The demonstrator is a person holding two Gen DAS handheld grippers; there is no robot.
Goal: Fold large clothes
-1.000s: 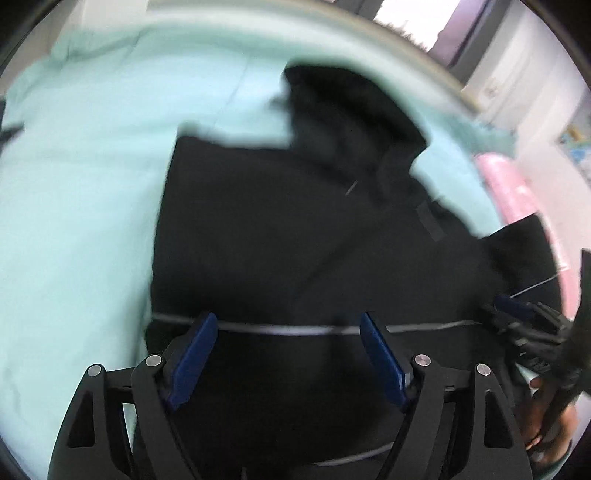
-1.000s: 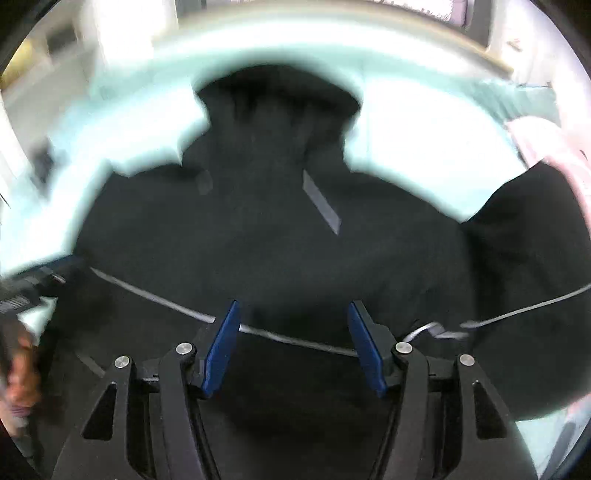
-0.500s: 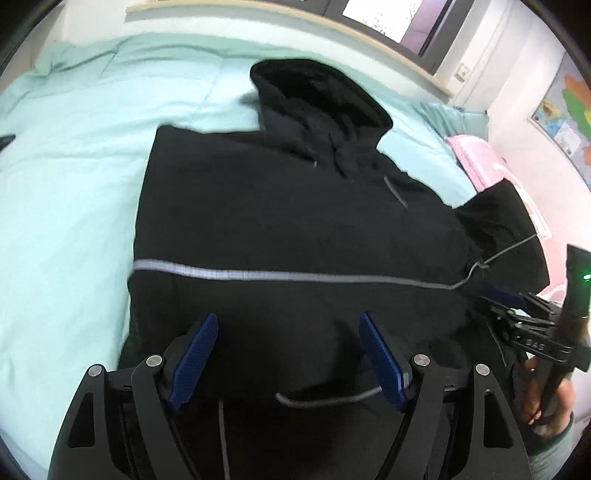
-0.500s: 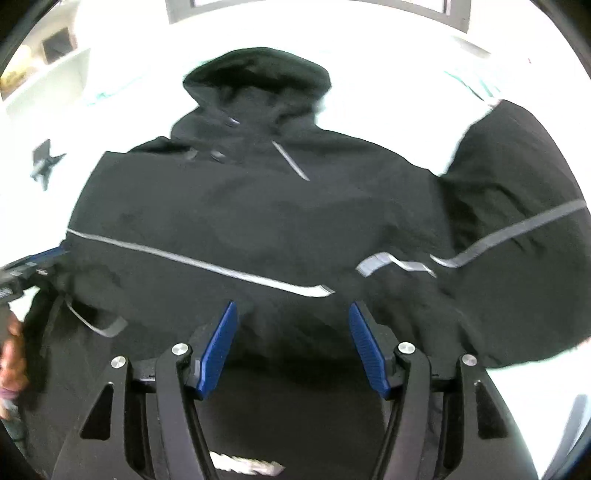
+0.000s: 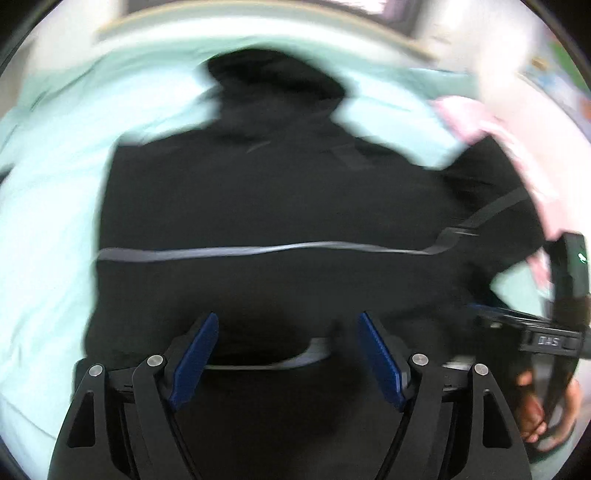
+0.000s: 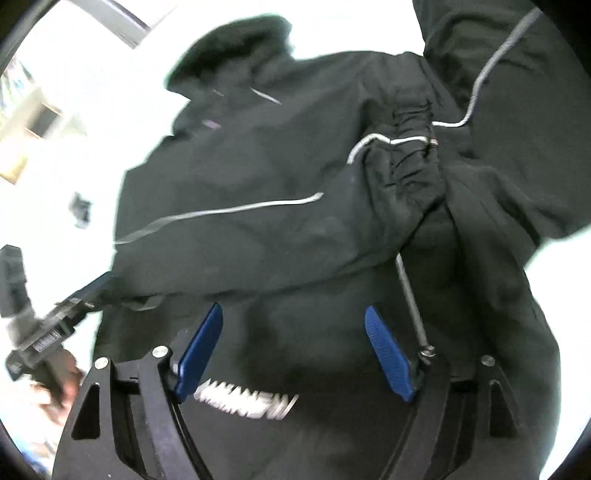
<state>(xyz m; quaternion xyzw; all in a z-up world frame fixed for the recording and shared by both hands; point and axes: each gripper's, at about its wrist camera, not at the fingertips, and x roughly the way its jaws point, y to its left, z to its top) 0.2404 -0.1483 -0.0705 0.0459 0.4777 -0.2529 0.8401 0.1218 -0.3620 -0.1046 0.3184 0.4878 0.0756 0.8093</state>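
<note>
A large black hooded jacket (image 5: 266, 199) with a thin grey stripe lies spread on a mint-green bed (image 5: 48, 206), hood at the far end. It also fills the right wrist view (image 6: 280, 206), with a sleeve bunched at the upper right. My left gripper (image 5: 288, 343) is open and empty, just over the jacket's near hem. My right gripper (image 6: 293, 339) is open and empty over the lower part of the jacket. Each gripper shows at the edge of the other's view: the right one (image 5: 517, 325), the left one (image 6: 74, 295).
A pink pillow (image 5: 480, 122) lies at the bed's far right. A wooden headboard edge (image 5: 258, 18) and a window stand beyond the bed. A small dark object (image 6: 81, 210) lies on the bed left of the jacket. Shelves stand at the far left.
Both views have shifted and blurred. The right gripper has swung toward the jacket's right side, so the bunched sleeve now looms larger. Both grippers stay open and empty.
</note>
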